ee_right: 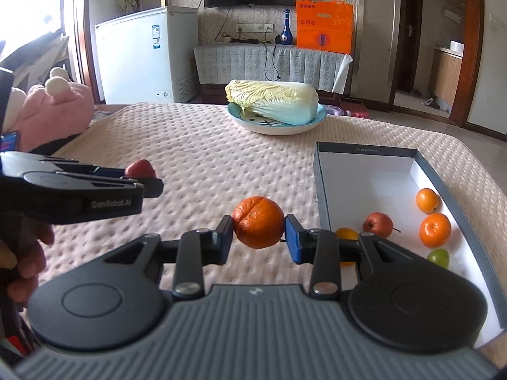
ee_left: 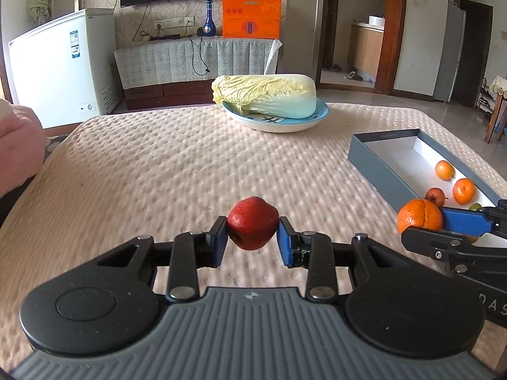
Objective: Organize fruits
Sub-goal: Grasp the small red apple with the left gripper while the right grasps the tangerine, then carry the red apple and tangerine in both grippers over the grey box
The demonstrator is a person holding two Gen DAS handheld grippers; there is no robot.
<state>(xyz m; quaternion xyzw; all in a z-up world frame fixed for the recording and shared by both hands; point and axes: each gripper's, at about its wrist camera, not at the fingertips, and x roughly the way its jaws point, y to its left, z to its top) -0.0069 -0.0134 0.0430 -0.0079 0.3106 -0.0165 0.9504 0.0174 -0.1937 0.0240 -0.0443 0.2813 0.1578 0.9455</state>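
While the red apple (ee_left: pixel 253 223) was pinched above the tablecloth (ee_left: pixel 177 164) by the left gripper (ee_left: pixel 252 237), the orange (ee_right: pixel 258 222), clamped by the right gripper (ee_right: pixel 259 232), was best lowered gently into the box (ee_right: pixel 364 153).

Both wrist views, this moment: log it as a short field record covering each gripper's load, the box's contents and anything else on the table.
left gripper: shut on red apple
right gripper: shut on large orange
grey box: two small oranges, one small red fruit, one green fruit, one yellow-orange fruit partly hidden
blue plate: holds napa cabbage
table cover: pink quilted cloth
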